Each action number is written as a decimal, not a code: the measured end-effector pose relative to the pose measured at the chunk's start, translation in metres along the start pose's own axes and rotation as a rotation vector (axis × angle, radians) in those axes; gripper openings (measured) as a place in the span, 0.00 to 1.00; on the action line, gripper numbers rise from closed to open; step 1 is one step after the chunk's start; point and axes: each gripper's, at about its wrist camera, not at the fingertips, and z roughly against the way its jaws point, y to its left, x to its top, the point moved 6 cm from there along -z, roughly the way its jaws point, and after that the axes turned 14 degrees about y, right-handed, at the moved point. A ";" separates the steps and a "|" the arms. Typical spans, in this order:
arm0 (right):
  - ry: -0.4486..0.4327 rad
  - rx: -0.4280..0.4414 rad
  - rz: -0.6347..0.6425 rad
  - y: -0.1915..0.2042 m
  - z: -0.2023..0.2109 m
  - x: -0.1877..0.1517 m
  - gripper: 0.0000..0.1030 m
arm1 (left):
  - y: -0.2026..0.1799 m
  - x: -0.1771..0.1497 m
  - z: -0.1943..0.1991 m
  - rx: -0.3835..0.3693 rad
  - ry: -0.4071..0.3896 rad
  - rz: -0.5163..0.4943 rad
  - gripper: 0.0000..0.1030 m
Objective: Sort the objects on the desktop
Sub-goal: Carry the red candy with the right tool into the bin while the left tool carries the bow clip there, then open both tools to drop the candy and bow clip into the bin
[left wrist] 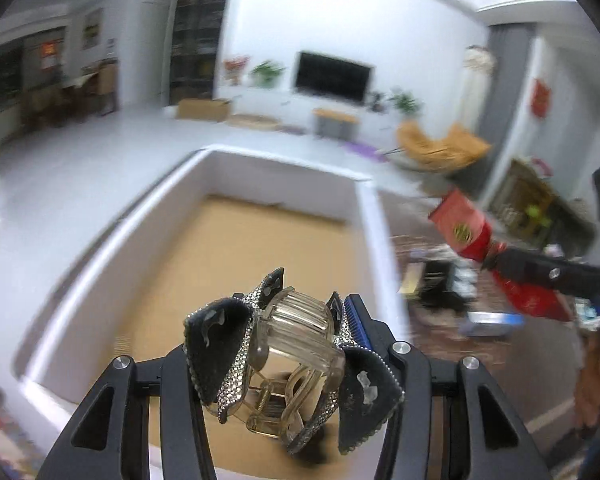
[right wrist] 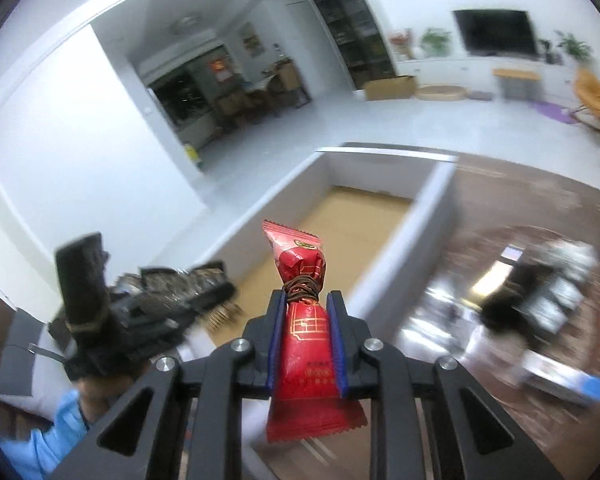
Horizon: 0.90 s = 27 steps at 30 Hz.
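Note:
My left gripper (left wrist: 296, 344) is shut on a clear hair claw clip with black rhinestone-edged bows (left wrist: 292, 356), held above the open white box (left wrist: 364, 216) with a brown cardboard floor. My right gripper (right wrist: 306, 320) is shut on a red candy wrapper tied with a brown hair band (right wrist: 306, 320). In the left wrist view the red wrapper (left wrist: 468, 232) and the right gripper (left wrist: 496, 262) hang to the right of the box, over the table. In the right wrist view the left gripper with the clip (right wrist: 172, 284) is blurred at the left, over the box's near end.
The box (right wrist: 440, 200) stands at the left end of a dark patterned table (right wrist: 540, 208). Several blurred items, dark and white-blue, lie on the table right of the box (left wrist: 448, 284) (right wrist: 532, 300). A living room with TV and orange chair lies beyond.

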 end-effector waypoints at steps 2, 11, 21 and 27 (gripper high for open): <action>0.034 0.016 0.005 0.019 -0.040 0.019 0.21 | 0.028 0.001 -0.019 0.056 0.055 0.023 0.48; 0.187 -0.091 0.055 0.043 -0.148 0.011 0.83 | 0.090 -0.030 -0.089 0.097 0.347 0.163 0.83; -0.102 -0.292 0.073 -0.025 -0.024 -0.027 1.00 | 0.058 -0.030 -0.039 0.123 0.128 0.189 0.97; -0.141 -0.543 -0.051 -0.139 0.052 -0.116 1.00 | -0.014 -0.035 0.003 0.052 -0.005 0.062 0.97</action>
